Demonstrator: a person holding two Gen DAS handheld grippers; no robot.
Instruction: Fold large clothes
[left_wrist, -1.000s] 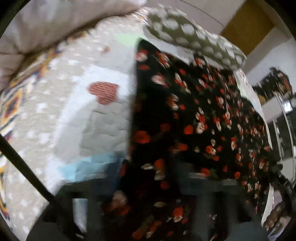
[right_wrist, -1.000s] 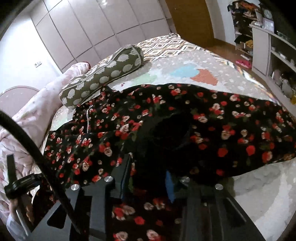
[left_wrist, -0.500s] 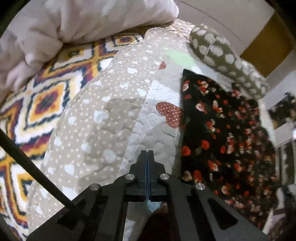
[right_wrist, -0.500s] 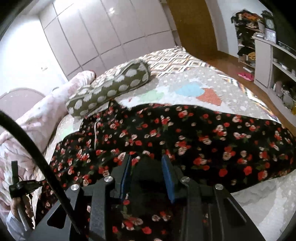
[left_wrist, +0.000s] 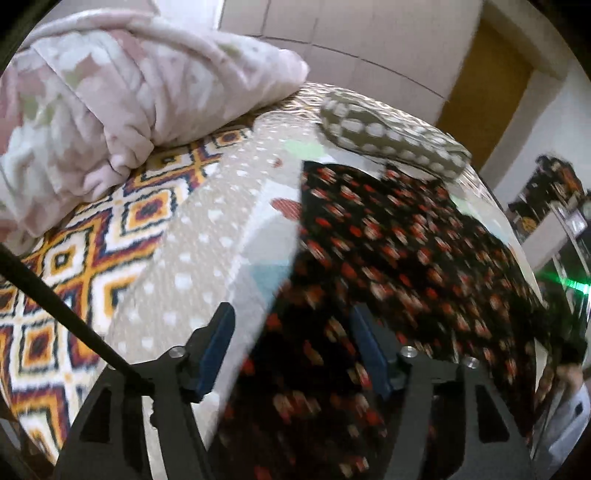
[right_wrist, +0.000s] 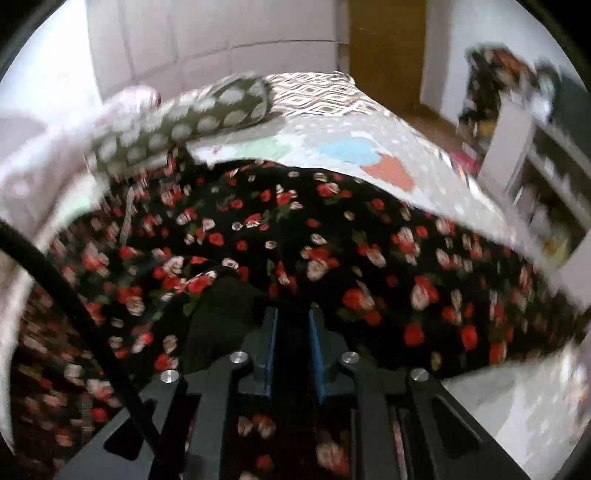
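Note:
A large black garment (left_wrist: 406, 240) printed with red and white flowers is spread across the bed. In the left wrist view my left gripper (left_wrist: 293, 343) hangs above the garment's left edge. Its jaws are opening, and cloth and quilt show in the gap below without touching the blue pads (left_wrist: 218, 350). In the right wrist view the garment (right_wrist: 332, 229) fills the middle. My right gripper (right_wrist: 292, 343) is closing, its pads narrow on a dark bunch of the cloth. A fold with black lining (right_wrist: 221, 306) rises just left of the fingers.
A dotted quilt (left_wrist: 207, 221) with coloured patches covers the bed over a diamond-patterned spread (left_wrist: 74, 258). A spotted bolster (left_wrist: 388, 136) lies beyond the garment and a pink blanket (left_wrist: 110, 92) is heaped at the far left. Shelves (right_wrist: 546, 177) stand right of the bed.
My left gripper, shut over the quilt half a second ago, has swung right over the garment's edge and spread its jaws. The right gripper's jaws have drawn closer on the cloth.

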